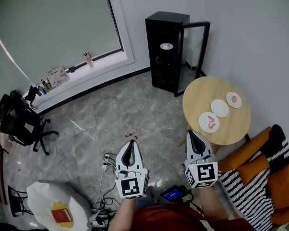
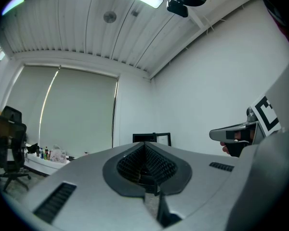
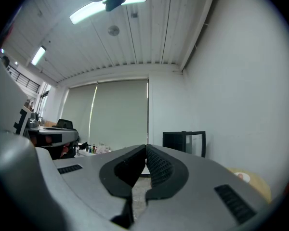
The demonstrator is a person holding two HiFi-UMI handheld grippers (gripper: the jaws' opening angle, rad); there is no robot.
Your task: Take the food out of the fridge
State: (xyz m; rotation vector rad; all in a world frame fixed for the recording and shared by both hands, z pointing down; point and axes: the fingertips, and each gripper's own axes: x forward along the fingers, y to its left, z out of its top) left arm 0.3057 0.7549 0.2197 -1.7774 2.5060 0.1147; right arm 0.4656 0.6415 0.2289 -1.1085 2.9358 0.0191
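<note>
**You:** How do my two tools stand?

**Spotter:** Your left gripper [image 1: 131, 142] and your right gripper [image 1: 191, 133] sit side by side, pointing forward. Each has its jaws pressed together at the tips with nothing between them.

**You:** What's closest?

**Spotter:** Just ahead of your right gripper, slightly to its right, is the round table [image 1: 197, 97]. The nearest plate [image 1: 209, 122] on it carries something red.

**You:** And the fridge?

**Spotter:** The fridge [image 1: 163, 61] is well ahead of both tips, with its glass door [image 1: 195, 49] swung open. A pale dish [image 1: 166, 46] sits on a shelf, and its contents are too small to tell.
</note>
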